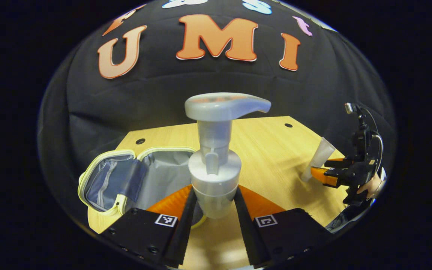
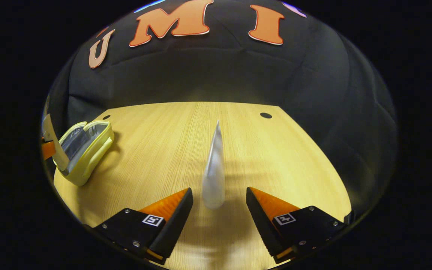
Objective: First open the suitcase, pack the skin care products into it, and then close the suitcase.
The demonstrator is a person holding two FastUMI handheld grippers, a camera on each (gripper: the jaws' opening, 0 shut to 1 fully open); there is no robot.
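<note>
A grey pump bottle (image 1: 215,165) stands upright between the fingers of my left gripper (image 1: 214,195), which is shut on its lower body. Behind and to its left lies the small yellow-rimmed suitcase (image 1: 111,180), open, with its grey lining showing. In the right gripper view the suitcase (image 2: 84,150) sits at the table's far left. A white tube (image 2: 214,176) stands on its cap between the fingers of my right gripper (image 2: 219,191), which is open with a gap on each side. In the left gripper view that tube (image 1: 319,155) and the right gripper (image 1: 323,168) are at the far right.
The light wooden table (image 2: 163,131) has small dark holes (image 2: 265,115) near its back edge. Black cloth walls it in behind. A hand (image 1: 369,185) holds the right gripper at the table's right edge.
</note>
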